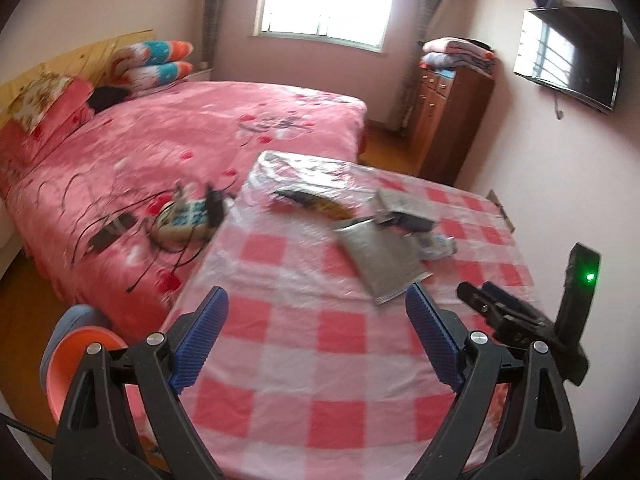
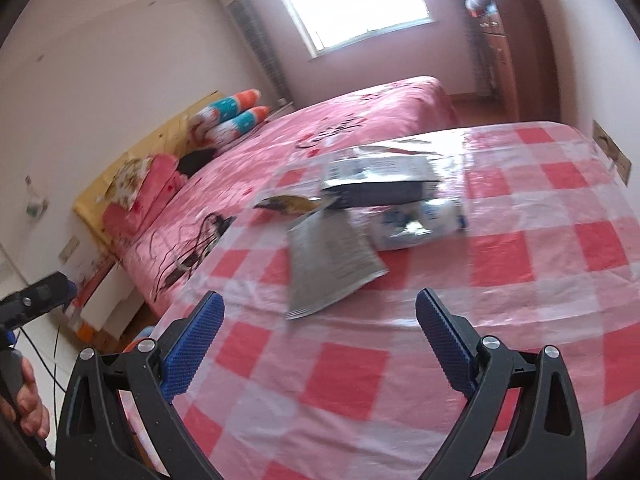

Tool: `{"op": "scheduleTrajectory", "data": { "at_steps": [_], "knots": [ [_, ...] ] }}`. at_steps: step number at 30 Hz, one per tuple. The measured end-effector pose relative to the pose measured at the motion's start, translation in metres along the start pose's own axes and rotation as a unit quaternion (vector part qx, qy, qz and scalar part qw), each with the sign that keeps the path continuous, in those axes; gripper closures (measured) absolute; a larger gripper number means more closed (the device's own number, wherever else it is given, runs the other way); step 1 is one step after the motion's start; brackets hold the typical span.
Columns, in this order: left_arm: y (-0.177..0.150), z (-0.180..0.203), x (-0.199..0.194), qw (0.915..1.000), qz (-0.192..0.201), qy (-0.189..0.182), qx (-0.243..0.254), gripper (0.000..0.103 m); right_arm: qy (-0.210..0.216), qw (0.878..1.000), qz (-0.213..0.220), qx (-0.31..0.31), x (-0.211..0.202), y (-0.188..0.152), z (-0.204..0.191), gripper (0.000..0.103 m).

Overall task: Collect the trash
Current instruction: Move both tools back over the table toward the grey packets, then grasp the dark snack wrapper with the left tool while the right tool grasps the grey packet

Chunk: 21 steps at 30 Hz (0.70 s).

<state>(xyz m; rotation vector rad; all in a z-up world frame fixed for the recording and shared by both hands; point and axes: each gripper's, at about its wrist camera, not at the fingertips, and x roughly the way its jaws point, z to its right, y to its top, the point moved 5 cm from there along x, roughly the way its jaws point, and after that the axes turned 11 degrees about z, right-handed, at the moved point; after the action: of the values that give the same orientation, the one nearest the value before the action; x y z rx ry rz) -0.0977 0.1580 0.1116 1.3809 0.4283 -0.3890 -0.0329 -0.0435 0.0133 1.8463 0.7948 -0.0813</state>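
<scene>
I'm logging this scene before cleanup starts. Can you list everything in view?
table: one, pink-and-white check cloth under clear plastic, foreground
grey pouch: one, silver-grey, mid-table
banana peel: one, dark yellow, beyond the pouch
boxes and wrappers: several, white, blue and dark, far side of table; blurred
bed: one, pink, left of table
power strip: one, with black cables, on bed
pillows: two, teal, orange and white, at headboard
dresser: one, brown, folded blankets on top
TV: one, black, wall-mounted
bin: one, orange, left of table
left gripper: jaws open
right gripper: jaws open
</scene>
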Motion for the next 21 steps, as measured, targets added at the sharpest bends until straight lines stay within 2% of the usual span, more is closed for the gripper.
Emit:
{"op": "scheduleTrajectory", "data": {
  "at_steps": [7,11,15,21],
  "knots": [
    [0.023,0.043,0.041,0.9993,-0.023,-0.025,-0.016,0.012,-0.025,0.999,0.013,0.034,-0.014,0.011,0.042,0.007],
    [0.035,0.054,0.088,0.9982,-0.039,-0.011,-0.044,0.012,-0.026,0.997,0.007,0.069,-0.016,0.011,0.064,0.007],
    [0.038,0.044,0.141,0.9938,-0.061,0.013,-0.092,0.012,-0.022,0.997,-0.001,0.080,-0.014,0.010,0.070,0.007],
    [0.034,0.004,0.219,0.9790,-0.087,0.057,-0.175,0.012,-0.013,0.996,-0.016,0.085,-0.008,0.007,0.072,0.007]
  ]
}}
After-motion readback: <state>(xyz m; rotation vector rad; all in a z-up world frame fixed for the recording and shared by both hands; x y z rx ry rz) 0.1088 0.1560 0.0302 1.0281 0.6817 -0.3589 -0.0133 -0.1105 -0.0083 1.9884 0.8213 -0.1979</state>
